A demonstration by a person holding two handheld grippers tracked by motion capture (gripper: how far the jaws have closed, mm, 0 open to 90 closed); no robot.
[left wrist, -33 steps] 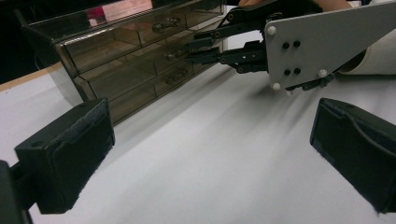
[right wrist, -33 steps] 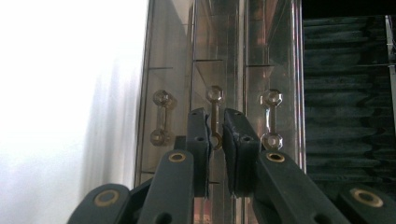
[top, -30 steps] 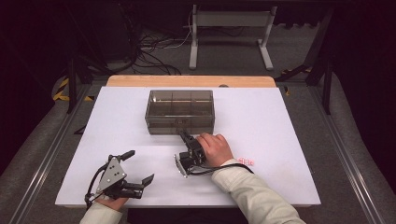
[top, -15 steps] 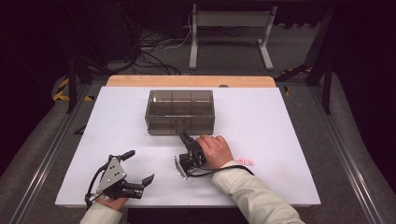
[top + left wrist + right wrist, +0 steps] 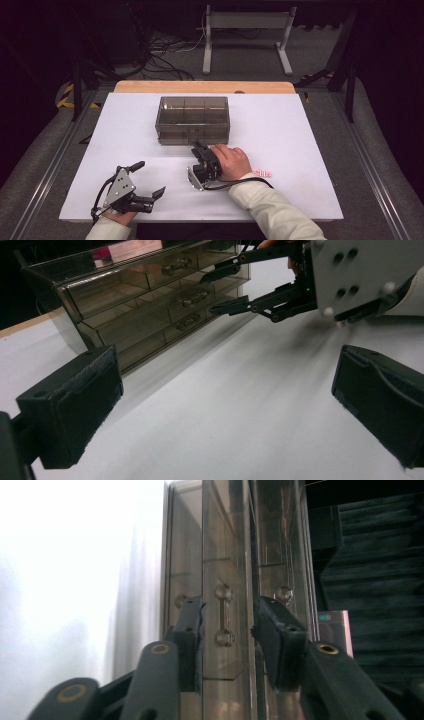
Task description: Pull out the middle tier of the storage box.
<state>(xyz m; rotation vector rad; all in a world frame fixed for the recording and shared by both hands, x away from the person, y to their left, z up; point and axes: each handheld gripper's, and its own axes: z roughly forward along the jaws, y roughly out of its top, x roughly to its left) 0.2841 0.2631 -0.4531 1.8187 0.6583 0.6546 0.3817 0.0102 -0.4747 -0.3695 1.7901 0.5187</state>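
The right gripper (image 5: 199, 148), jaws just opening, straddles a drawer handle (image 5: 223, 615) untouched; the left gripper (image 5: 148, 183) rests wide near the table (image 5: 300, 140) edge.

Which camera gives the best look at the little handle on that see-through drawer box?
The right gripper view: the middle drawer handle sits close up between the right gripper, whose jaws have just been opening and stand apart from it. The left gripper view shows three handles small and at an angle on the drawer box. The high view shows the box from above, handles barely discernible.
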